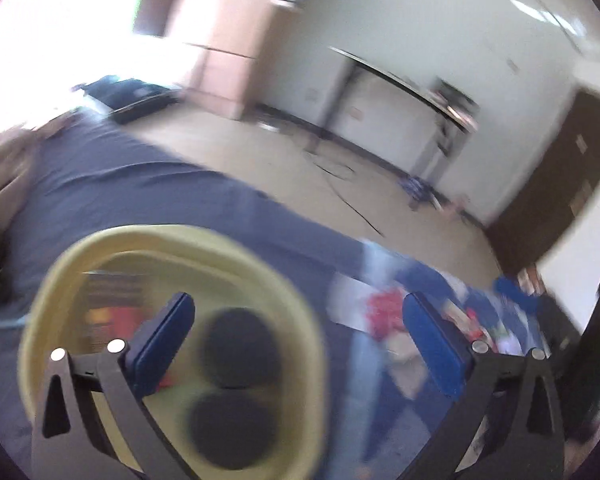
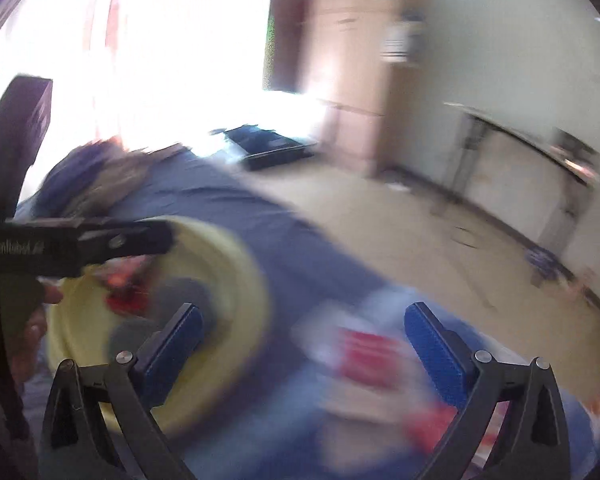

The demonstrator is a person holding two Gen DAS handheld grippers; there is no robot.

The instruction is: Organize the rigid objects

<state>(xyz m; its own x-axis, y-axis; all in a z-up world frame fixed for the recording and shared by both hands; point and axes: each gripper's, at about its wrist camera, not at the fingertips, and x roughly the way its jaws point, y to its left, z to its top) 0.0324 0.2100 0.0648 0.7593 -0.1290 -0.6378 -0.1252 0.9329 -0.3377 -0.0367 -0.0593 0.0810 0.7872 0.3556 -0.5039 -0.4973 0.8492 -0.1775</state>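
Above the yellow basin (image 1: 52,280) (two dark discs (image 1: 240,354) inside), left tongs (image 1: 300,336) and right tongs (image 2: 302,340) gape wide, empty.

Both views are smeared by motion blur. Ahead of the tongs and to their left, a window (image 2: 180,60) pours in glare so strong that nothing shows through it. Beside it, straight ahead, stands a tall pale wooden cabinet (image 1: 220,40) against a white wall (image 1: 420,20). Further right along that wall is a narrow side table on thin metal legs (image 1: 400,92), and at the far right a dark door (image 1: 556,176). The floor (image 1: 300,168) is beige, with a thin dark cable (image 1: 340,188) trailing across it. A low dark case (image 1: 132,96) lies on the floor near the cabinet.
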